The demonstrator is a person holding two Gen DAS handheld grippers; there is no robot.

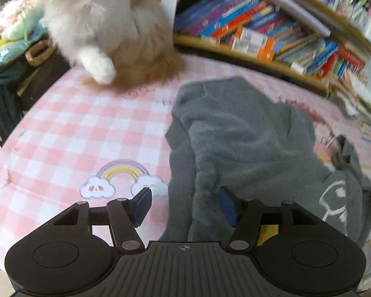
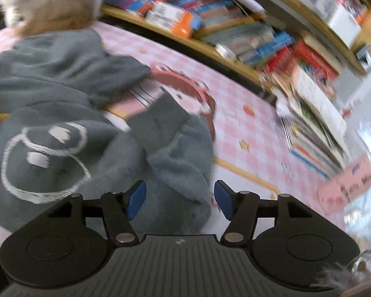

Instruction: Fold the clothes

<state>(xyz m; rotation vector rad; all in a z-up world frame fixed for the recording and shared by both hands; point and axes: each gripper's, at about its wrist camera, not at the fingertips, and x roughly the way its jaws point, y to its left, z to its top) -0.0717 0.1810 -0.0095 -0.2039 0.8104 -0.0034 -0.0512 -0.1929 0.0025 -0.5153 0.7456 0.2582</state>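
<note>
A: Watching the cat (image 1: 111, 32)? It sits beyond your left gripper (image 1: 185, 205), near the hoodie's (image 1: 240, 133) far hem; it could step on while you fold.

B: And my jaws?

A: Both wide open, holding nothing. Fleece bunches between the right gripper's (image 2: 180, 198) jaws; you may pinch several layers.

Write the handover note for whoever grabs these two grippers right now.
Left gripper: open, jaws spread around the near left edge of the grey fleece sweatshirt, not clamped.
Right gripper: open, over a bunched fold on the garment's right side, beside the ribbed cuff.
The sweatshirt lies crumpled on the pink checked mat, white outline print facing up. A fluffy cat sits at the mat's far edge.
Done: no tidy fold visible.
Left: grip, spread flat, fold.
</note>
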